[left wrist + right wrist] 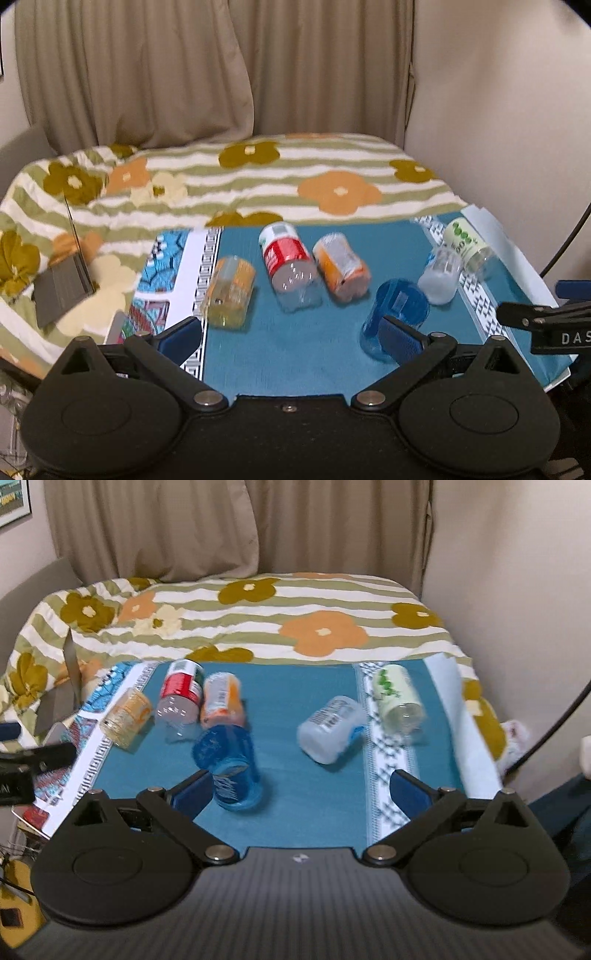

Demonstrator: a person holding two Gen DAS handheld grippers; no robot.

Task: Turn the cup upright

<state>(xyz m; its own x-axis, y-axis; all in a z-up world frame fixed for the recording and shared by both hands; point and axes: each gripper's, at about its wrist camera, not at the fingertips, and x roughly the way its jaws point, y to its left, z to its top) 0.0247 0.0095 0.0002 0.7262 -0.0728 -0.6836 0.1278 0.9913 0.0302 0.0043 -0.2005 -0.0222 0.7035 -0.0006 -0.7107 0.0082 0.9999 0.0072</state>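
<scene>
Six cups lie on their sides on the teal cloth [295, 350]: yellow cup [229, 291], red-labelled cup [286, 264], orange cup [341, 266], blue cup [395, 317], white cup [441, 275], green-printed cup [467, 242]. Labels are too blurred to read. Left gripper [291, 338] and right gripper [301, 794] both have fingers spread, empty. The left view alone shows lettering "DAS" at its right edge; the right view alone shows a framed picture [13, 500].

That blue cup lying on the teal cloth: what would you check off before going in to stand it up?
1. Blue cup on its side, needs flipping: ok.
2. Left gripper jaws open, empty: ok.
3. Right gripper jaws open, empty: ok.
4. Cup centred between either gripper's jaws: not ok, it sits off to one side.
5. Room around cup: not ok, orange-label cup is close behind.
6. Which end is the cup's mouth: cannot tell, blurred.
</scene>
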